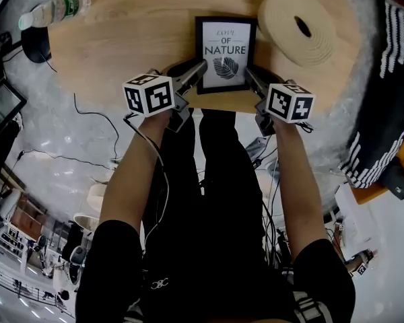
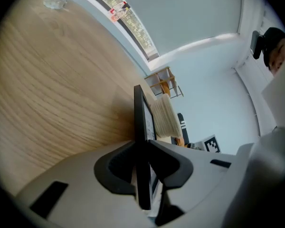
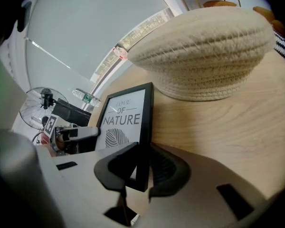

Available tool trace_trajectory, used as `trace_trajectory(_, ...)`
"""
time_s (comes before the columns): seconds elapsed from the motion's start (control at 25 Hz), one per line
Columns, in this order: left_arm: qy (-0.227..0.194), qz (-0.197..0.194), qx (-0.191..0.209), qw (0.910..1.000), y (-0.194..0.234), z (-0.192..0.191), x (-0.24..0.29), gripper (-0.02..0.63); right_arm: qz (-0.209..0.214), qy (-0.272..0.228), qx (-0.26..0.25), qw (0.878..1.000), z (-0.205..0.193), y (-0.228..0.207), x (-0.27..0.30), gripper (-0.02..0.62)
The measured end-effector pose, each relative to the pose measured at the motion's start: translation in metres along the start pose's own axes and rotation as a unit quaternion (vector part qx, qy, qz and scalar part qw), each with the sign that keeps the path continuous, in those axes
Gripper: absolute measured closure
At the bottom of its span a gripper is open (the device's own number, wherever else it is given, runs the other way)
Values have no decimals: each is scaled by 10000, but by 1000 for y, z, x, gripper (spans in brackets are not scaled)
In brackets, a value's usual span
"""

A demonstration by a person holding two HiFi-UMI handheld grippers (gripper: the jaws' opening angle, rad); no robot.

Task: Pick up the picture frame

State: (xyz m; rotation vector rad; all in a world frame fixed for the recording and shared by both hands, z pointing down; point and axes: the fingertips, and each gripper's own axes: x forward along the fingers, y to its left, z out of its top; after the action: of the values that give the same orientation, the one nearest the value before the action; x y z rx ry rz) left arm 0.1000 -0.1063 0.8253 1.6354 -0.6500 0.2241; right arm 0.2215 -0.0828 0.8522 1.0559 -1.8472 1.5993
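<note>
head view: the picture frame is at the near edge of the wooden table, right in front of the person, print side up with "love of nature" and a leaf on it. the left gripper comes in at the frame's lower left side and the right gripper at its lower right, so one on each side bar. just beside the frame on the right there's a round rope coil with a hole in the middle. a water bottle lies well apart at the far left of the table.

left gripper view: the frame shows edge-on here, a thin black strip running straight between the two jaws. both pads sit tight against it, so this gripper is clamped on the frame's side. wood grain fills the left of the shot and the rope coil peeks out behind the frame.

right gripper view: the print faces the camera. the jaws are closed on the frame's black border near its bottom corner, one pad on the front and one behind. the rope coil bulges up on the wood just past the frame, and the other gripper shows across the frame at the left. can't tell from any view if the frame is resting on the table or just off it.
</note>
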Motion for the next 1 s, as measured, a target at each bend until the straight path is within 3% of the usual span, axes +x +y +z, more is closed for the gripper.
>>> trace_trajectory(0.12,-129,-31,-60,9999,-28,12,-23,515,39,-43,64,10000,6,27,-24,506)
trace_trajectory(0.32,-294,53,628,9976,-105,44,-111,515,20,-352,-537,9979,38,127,-87,506)
trace_trajectory(0.48,-957,139,1337,9863,-190,115,-193,514,167,-1012,-1260,9867,109,228,-146,506)
trace_trajectory(0.6,-1330,42,1791,9748,-270,139,-250,514,166,-1602,-1752,9713,138,297,-218,506)
trace_trajectory(0.68,-1549,-62,2283,9612,-322,158,-282,514,117,-2147,-2155,9525,161,340,-265,506)
trace_trajectory(0.8,-2054,-270,3079,9286,-396,210,-328,514,19,-3054,-2792,9104,217,407,-327,506)
trace_trajectory(0.88,-2423,-446,3408,9073,-445,236,-356,514,6,-3552,-3096,8820,247,448,-372,506)
trace_trajectory(1.0,-2861,-682,3819,8762,-518,237,-401,512,25,-4250,-3361,8405,256,501,-448,508)
